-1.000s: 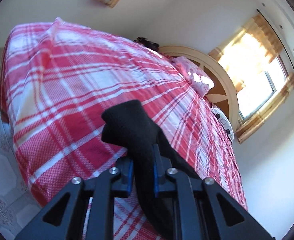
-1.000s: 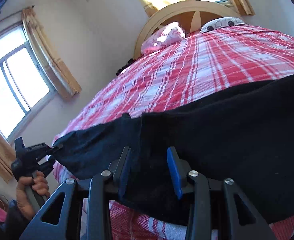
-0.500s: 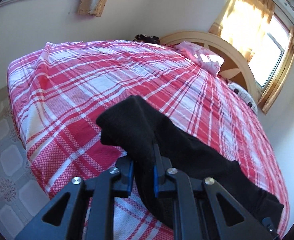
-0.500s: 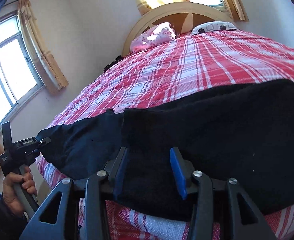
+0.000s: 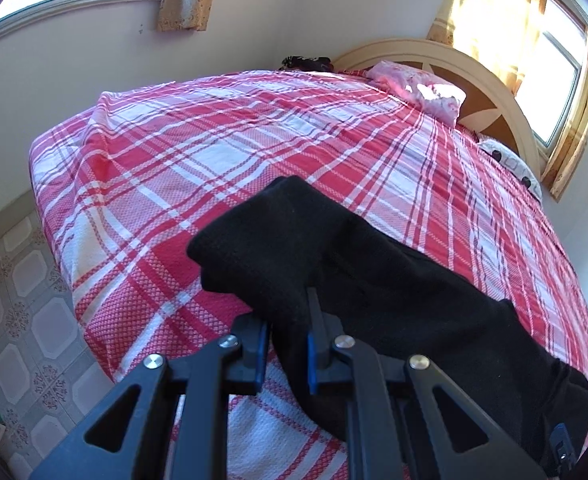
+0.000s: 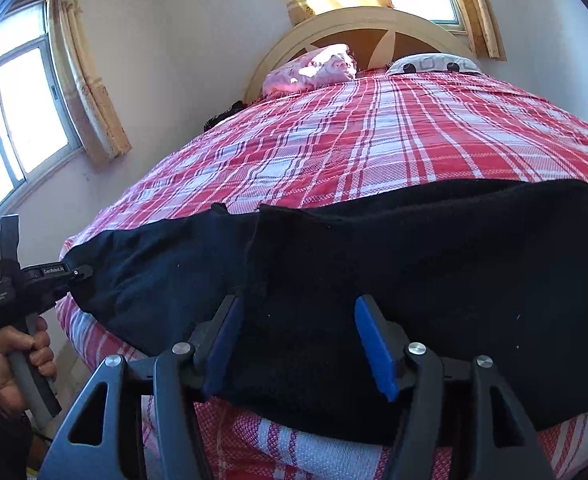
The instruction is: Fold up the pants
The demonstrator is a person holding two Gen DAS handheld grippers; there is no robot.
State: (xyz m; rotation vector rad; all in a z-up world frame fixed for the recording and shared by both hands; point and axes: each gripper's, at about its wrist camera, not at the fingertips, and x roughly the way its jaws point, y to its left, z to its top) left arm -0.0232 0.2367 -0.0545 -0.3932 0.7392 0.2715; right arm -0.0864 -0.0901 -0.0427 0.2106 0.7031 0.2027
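Observation:
The black pants (image 6: 434, 264) lie stretched along the near edge of a bed with a red and white plaid cover (image 6: 374, 140). My left gripper (image 5: 288, 344) is shut on one end of the pants (image 5: 374, 280), with the bunched cloth standing up between the fingers. It also shows in the right wrist view (image 6: 80, 271), at the left end of the pants. My right gripper (image 6: 298, 344) has its blue pads spread wide, with thick folded black cloth lying between them; the pads do not press it.
A wooden headboard (image 6: 358, 24) with a pink pillow (image 6: 310, 68) and a white pillow (image 6: 434, 64) stands at the far end. Windows with yellow curtains (image 5: 490, 4) are behind it. Patterned floor tiles (image 5: 18, 312) lie to the left of the bed.
Both grippers have lowered and tilted toward the bed, so more of the room shows. The pants now lie flatter along the bed edge. The right jaws have spread slightly.

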